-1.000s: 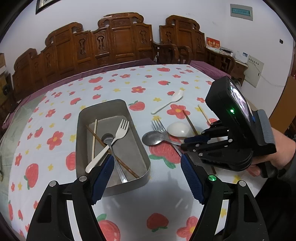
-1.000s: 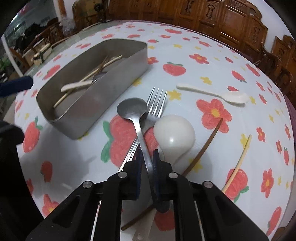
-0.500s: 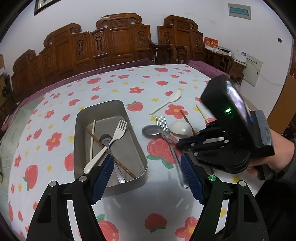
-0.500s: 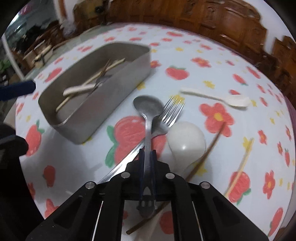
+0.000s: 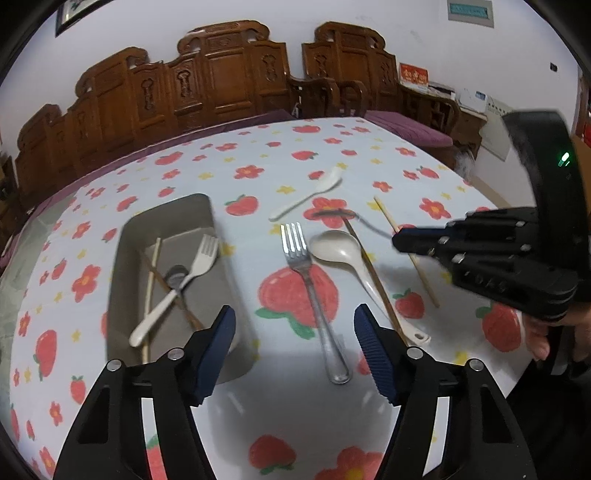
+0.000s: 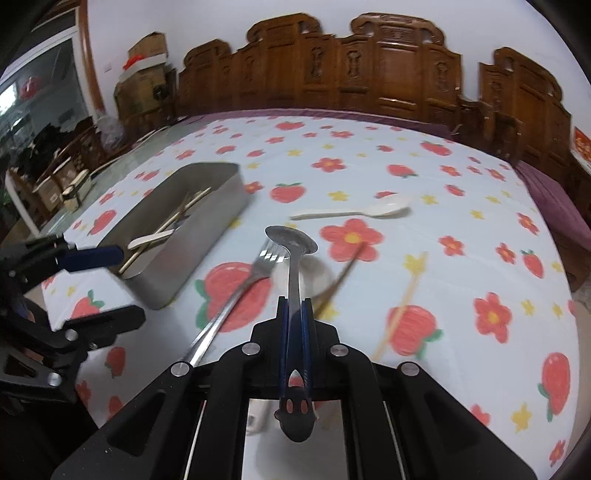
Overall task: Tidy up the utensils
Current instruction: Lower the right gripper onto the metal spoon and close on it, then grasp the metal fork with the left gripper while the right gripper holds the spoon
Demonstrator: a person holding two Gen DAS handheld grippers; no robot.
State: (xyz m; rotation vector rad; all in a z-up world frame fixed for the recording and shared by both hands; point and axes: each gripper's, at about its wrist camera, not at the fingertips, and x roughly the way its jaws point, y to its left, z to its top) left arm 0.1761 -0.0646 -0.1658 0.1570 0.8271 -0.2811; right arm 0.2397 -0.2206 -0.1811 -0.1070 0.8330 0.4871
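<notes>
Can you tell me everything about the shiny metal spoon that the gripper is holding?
The shiny metal spoon is silvery steel, with an oval bowl and a long slim handle. The right gripper is shut on its handle, whose rounded end pokes out behind the blue pads. It hangs lifted above the strawberry tablecloth, bowl pointing forward, touching nothing else.

No legible text: red wall poster [image 5: 413, 76] and framed wall plaque [image 5: 470, 13] too blurred.

Inside the steel tray [image 5: 122, 266]: one white fork [image 5: 173, 291], one metal spoon [image 5: 176, 275], two chopsticks [image 5: 149, 280]. Outside it: one metal fork [image 5: 312, 291], two white spoons [image 5: 354, 269], two chopsticks [image 5: 410, 251], one lifted metal spoon [image 6: 293, 266].
</notes>
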